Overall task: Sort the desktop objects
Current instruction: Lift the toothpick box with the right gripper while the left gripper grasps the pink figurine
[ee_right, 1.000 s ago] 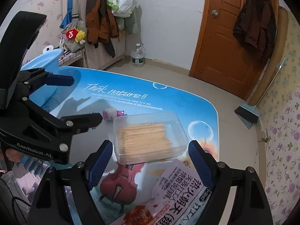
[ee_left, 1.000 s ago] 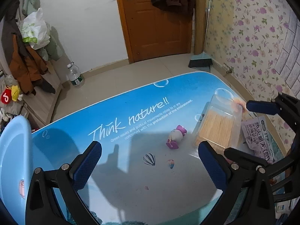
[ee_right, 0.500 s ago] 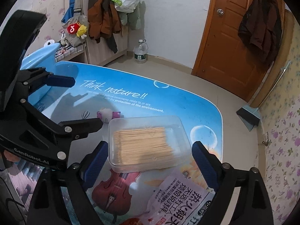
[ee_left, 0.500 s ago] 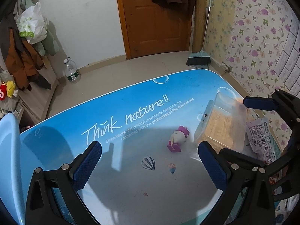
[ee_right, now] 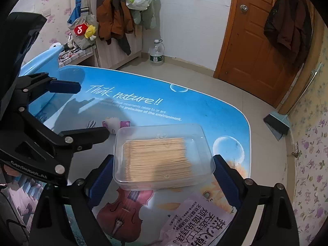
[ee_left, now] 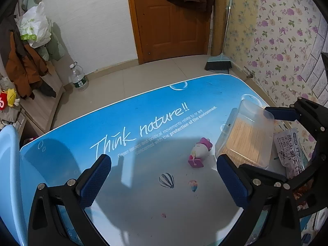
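Straddling the clear rectangular plastic box of wooden toothpicks (ee_right: 164, 155), the right tool (ee_right: 163, 176) stands spread, its blue pads beside the box's ends without visibly pressing. The box lies on the blue printed counter (ee_left: 143, 106), near a small pink-and-white toy figure (ee_left: 199, 152). The left tool (ee_left: 164, 184) hangs spread and empty. Judged step: grasping the box; next, closing squarely on both ends.
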The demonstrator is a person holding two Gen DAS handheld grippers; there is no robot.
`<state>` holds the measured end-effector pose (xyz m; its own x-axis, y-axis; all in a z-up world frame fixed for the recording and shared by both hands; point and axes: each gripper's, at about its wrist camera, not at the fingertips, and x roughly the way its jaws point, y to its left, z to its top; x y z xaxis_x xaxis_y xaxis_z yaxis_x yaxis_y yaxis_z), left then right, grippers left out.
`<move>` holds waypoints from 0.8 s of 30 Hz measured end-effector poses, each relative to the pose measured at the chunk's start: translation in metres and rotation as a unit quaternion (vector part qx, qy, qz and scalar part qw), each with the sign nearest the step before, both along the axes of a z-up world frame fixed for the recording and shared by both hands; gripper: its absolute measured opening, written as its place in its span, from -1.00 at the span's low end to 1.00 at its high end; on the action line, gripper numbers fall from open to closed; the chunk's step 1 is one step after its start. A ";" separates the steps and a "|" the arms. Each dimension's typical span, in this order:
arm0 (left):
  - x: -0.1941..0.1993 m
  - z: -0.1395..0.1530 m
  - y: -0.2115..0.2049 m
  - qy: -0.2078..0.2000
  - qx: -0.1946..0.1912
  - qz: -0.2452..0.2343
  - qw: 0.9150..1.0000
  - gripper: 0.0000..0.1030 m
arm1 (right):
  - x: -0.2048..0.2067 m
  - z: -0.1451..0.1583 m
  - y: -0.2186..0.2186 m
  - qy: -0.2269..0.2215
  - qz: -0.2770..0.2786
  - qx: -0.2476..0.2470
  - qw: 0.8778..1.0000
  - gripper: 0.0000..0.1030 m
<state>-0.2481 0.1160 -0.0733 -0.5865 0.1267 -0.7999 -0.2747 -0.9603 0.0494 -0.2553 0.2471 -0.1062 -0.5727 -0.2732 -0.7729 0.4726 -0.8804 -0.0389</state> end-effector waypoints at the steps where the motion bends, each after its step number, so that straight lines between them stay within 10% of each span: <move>1: 0.000 0.000 0.000 0.000 0.000 0.000 1.000 1.00 | 0.000 0.000 0.001 0.000 0.001 -0.004 1.000 0.82; 15: 0.000 0.000 0.009 -0.001 0.010 -0.005 1.000 0.97 | 0.005 0.022 0.028 0.030 -0.052 -0.038 0.997 0.82; 24: -0.004 -0.009 0.017 -0.028 0.016 -0.015 0.999 0.06 | 0.004 0.024 0.037 0.026 -0.065 -0.041 0.997 0.82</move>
<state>-0.2524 0.1334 -0.0825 -0.5371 0.1696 -0.8263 -0.3044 -0.9525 0.0023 -0.2512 0.2846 -0.0827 -0.6460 -0.2553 -0.7194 0.3528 -0.9356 0.0152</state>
